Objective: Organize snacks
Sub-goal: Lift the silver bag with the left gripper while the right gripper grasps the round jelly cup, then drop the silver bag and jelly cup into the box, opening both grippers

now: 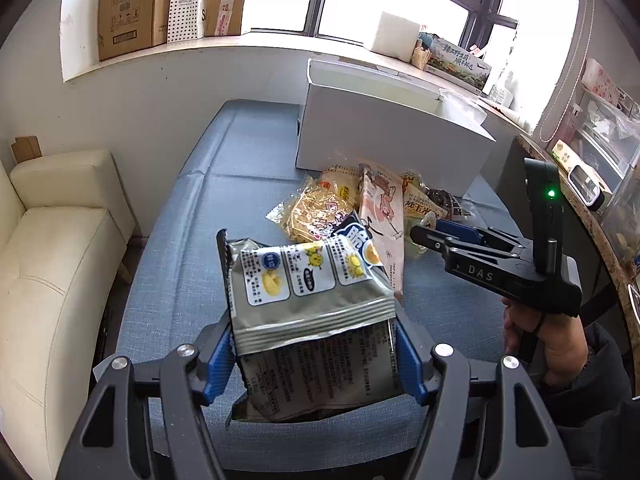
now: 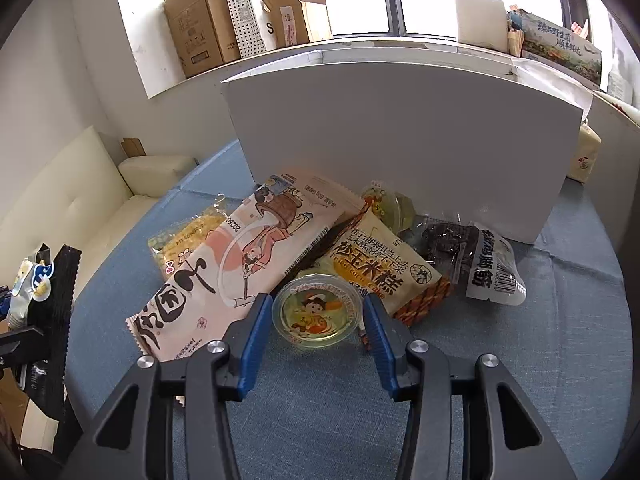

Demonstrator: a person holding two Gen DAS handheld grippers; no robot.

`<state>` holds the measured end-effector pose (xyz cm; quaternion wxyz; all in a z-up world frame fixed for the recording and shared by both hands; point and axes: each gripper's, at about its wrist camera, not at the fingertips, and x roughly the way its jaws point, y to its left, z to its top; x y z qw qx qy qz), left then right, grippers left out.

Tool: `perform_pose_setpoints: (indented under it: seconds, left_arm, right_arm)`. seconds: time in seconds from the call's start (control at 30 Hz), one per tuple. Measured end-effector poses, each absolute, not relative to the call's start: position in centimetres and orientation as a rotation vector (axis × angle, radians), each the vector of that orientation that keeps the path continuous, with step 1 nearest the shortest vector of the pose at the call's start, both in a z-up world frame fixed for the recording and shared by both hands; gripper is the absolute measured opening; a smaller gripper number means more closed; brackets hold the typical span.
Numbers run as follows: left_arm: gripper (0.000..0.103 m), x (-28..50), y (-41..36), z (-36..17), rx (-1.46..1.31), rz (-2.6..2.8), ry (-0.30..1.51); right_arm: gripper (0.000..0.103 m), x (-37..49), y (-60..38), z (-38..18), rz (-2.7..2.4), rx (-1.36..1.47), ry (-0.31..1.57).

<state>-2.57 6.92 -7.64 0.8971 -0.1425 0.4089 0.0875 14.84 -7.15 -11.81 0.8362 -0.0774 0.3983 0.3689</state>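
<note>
My left gripper (image 1: 312, 344) is shut on a silver snack bag (image 1: 304, 280) with yellow and blue print, held above the blue table (image 1: 192, 240). My right gripper (image 2: 316, 320) is open, its blue fingers on either side of a small clear jelly cup (image 2: 316, 310) lying on the table, not touching it. Behind the cup lies a pile of snacks: a long pink packet (image 2: 248, 256), a corn cake packet (image 2: 380, 268), a yellow noodle bag (image 2: 188, 236) and a dark clear packet (image 2: 476, 260). The right gripper also shows in the left wrist view (image 1: 424, 236).
A large white box (image 2: 400, 140) stands on the table just behind the snack pile. A cream sofa (image 1: 48, 264) runs along the table's left side. Cardboard boxes (image 1: 132, 8) sit on the windowsill. A cluttered counter (image 1: 592, 208) is at the right.
</note>
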Motion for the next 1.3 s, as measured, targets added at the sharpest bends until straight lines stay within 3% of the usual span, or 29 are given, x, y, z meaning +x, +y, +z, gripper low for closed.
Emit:
perform_pose_setpoints:
  seconds: [0.73,1.07,1.3]
  left_arm:
    - [0.072,1.5,6.6,-2.3,-0.191,0.113,0.745]
    - [0.072,10.9,7.6,3.8,-0.139,0.046,0.643]
    - [0.072,20.3,9.3,4.9,-0.168,0.014,0.667]
  right_arm:
    - [0.050,14.4,-13.3,-4.3,0.821,-0.011,0.712]
    - [0.050,18.8,-13.3,3.0,0.802,-0.040,0.588]
    - [0.050,26.3,-11.3,5.8,0.756,-0.054,0.590]
